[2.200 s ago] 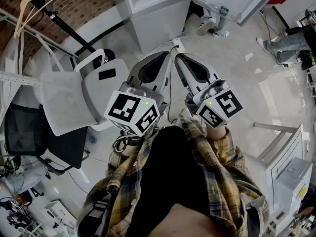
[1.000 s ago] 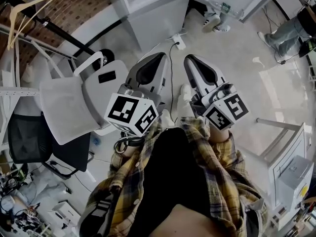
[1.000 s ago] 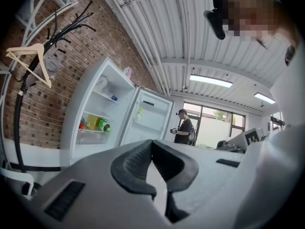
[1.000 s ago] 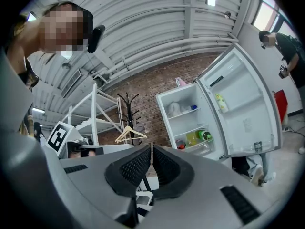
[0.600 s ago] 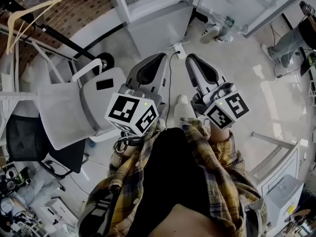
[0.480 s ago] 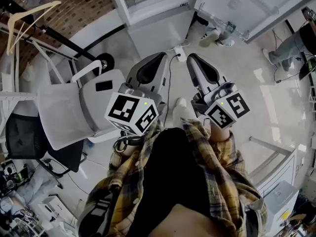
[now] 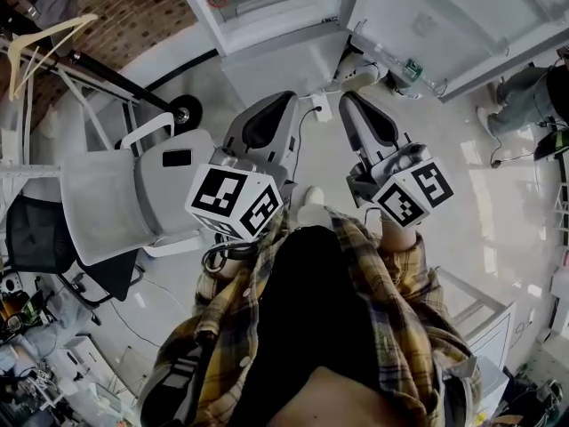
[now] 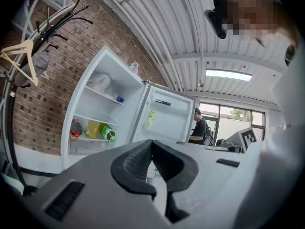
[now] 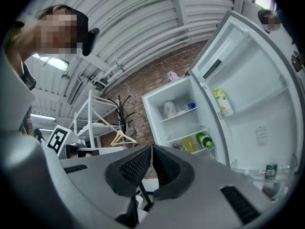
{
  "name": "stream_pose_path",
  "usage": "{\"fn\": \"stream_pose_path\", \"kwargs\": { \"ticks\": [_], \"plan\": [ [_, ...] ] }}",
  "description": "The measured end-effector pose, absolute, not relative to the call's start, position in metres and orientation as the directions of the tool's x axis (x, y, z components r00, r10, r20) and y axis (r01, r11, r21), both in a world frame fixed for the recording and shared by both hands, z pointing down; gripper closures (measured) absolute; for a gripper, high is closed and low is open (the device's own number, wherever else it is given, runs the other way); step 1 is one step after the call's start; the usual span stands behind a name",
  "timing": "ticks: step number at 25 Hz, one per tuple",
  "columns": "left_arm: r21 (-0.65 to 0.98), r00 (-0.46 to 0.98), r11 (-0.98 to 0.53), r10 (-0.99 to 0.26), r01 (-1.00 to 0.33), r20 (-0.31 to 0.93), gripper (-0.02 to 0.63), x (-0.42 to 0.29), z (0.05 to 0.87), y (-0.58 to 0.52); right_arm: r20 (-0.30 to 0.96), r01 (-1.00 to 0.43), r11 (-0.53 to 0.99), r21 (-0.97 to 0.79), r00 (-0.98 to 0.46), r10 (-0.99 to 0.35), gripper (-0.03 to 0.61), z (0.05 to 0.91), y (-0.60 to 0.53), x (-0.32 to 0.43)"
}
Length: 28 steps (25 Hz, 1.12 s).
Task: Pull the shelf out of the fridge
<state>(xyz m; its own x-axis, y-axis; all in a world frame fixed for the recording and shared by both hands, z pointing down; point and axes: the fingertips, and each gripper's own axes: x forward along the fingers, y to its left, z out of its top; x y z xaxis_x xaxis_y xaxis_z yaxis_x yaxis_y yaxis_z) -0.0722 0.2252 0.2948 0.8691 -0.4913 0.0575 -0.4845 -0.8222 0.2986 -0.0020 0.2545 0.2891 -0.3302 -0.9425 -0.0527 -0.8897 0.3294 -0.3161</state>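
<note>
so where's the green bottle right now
In the left gripper view, the green bottle sits on a shelf in the open fridge, just right of the yellow container.

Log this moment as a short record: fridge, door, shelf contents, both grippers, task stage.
fridge: white, against the brick wall, ahead of the person
door: swung open
lower shelf: holds a green bottle and a yellow container
left gripper: shut, empty
right gripper: shut, empty
task stage: no shelf touched yet; both grippers short of the fridge
</note>
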Motion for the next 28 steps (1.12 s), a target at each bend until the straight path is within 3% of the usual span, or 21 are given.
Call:
{"fn": "stream_pose_path", "kwargs": {
  "ticks": [10,28],
  "plan": [
    [0.298,0.841,-0.793,-0.536,-0.531,0.072,0.609,-0.037,0.304,0.218,-0.056,-0.858,0.374,-0.352,-0.379,-0.924,0.551,0.3,0.245,0.037],
    [0.311,0.835,-0.783,-0.546,-0.539,0.073,0.609,-0.036,0.303,0.121,-0.049,-0.832,0.411,-0.374,-0.425,-0.904,0.551,0.3,0.147,0.024]
  ]
}}
